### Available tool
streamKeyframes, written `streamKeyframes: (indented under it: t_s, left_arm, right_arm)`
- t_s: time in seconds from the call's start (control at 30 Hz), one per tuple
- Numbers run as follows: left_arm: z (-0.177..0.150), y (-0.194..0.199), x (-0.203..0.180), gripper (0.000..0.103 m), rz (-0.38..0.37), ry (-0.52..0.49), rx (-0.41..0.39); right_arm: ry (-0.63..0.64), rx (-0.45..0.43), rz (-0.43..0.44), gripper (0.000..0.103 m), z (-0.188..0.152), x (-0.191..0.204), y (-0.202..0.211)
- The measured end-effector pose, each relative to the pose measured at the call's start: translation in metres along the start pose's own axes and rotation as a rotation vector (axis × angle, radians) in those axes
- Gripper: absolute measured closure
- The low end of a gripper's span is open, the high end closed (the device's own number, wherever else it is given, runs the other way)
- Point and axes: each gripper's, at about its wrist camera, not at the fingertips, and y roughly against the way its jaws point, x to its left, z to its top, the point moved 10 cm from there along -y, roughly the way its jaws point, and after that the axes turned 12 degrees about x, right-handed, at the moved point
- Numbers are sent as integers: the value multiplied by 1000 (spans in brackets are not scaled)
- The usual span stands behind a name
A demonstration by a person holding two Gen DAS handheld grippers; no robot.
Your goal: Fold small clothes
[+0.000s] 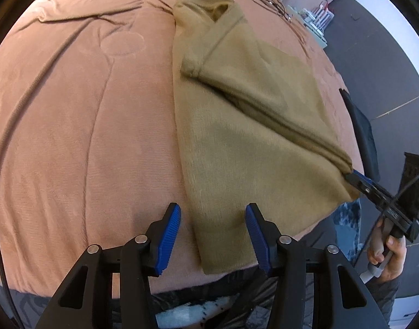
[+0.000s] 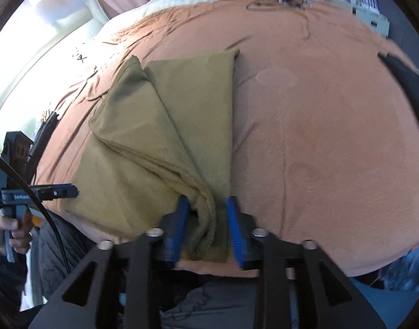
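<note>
A tan, partly folded garment (image 1: 237,115) lies on the pink bedspread (image 1: 86,126). My left gripper (image 1: 212,213) is open, its jaws wide apart over the garment's near left corner, holding nothing. My right gripper (image 2: 206,211) straddles a bunched fold of the garment (image 2: 165,126) near the bed's front edge; its blue fingers (image 2: 232,219) stand apart on either side of the cloth. In the left wrist view the right gripper (image 1: 354,179) sits at the garment's right corner. In the right wrist view the left gripper (image 2: 72,190) is at the garment's left edge.
The bedspread (image 2: 319,137) stretches wide on both sides of the garment. A dark cloth (image 1: 362,126) hangs at the bed's right edge. Black cord loops (image 1: 267,0) lie at the far end. Shelves of small items (image 1: 316,19) stand beyond the bed.
</note>
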Motion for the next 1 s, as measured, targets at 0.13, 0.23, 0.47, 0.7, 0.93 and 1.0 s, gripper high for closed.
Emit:
streamKeyframes:
  t_s: [0.13, 0.23, 0.47, 0.7, 0.93, 1.0]
  left_arm:
    - [12, 4, 6, 50, -41, 21, -28]
    - [17, 4, 9, 51, -65, 29, -42]
    - [27, 3, 17, 53, -135, 38, -66]
    - [32, 6, 29, 60, -229, 65, -73]
    - [32, 27, 55, 65, -314, 108, -100]
    - [33, 35, 65, 65, -314, 119, -116]
  right_arm:
    - [74, -25, -31, 45, 10, 22, 12]
    - [133, -6, -53, 45, 21, 44, 8]
    - [230, 22, -103, 45, 46, 88, -12]
    - [351, 81, -139, 49, 62, 132, -43]
    - [448, 140, -160, 64, 76, 169, -75]
    - [464, 167, -154, 64, 81, 171, -91]
